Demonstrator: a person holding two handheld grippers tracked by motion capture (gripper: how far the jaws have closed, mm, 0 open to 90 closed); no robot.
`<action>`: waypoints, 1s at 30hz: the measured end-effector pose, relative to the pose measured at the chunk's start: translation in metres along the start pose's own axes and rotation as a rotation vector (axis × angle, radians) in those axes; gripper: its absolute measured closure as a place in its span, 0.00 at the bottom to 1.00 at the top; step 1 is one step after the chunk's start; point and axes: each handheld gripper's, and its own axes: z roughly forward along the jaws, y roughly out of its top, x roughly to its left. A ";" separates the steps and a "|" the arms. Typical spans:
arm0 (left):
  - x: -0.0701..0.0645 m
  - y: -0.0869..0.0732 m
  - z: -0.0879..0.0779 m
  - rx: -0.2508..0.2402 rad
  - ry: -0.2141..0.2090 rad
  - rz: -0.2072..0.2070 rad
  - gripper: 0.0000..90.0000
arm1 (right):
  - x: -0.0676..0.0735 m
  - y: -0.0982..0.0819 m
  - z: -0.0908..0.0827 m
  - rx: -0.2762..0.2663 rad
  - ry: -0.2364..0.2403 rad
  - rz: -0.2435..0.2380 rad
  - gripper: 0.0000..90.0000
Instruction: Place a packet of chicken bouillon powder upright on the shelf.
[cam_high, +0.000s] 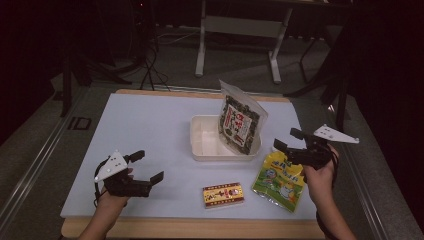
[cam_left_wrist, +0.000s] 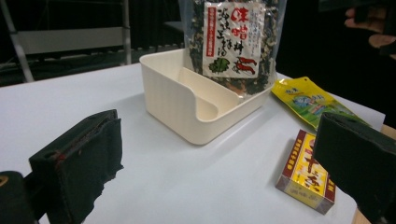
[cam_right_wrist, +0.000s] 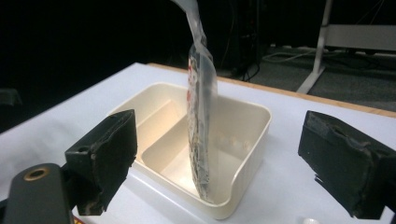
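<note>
Two open grippers, left (cam_high: 148, 166) and right (cam_high: 285, 139), nothing between the jaws; beyond, seaweed snack bag (cam_high: 240, 124) upright in cream tray (cam_high: 200, 145), probably light, crinkly, slippery, best pinched at the flat top seal.

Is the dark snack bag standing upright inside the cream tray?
Yes. The snack bag stands on its bottom edge inside the tray, leaning slightly.

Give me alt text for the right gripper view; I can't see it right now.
A clear snack bag stands upright, edge-on, in a cream bin on the white table. The right tool faces the bin with its two black jaws wide open on either side of the picture, nothing between the pads. Behind are a dark floor and a white table leg.
</note>
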 end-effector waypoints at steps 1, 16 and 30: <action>0.000 0.000 0.000 0.006 -0.004 0.004 0.02 | 0.000 0.000 -0.004 -0.004 -0.004 -0.002 0.14; -0.004 -0.003 0.009 0.023 -0.037 0.015 0.02 | -0.019 -0.019 -0.043 0.077 -0.056 -0.094 0.17; -0.007 -0.005 0.015 0.042 -0.054 0.028 0.02 | -0.050 -0.056 -0.045 0.246 -0.182 -0.058 0.19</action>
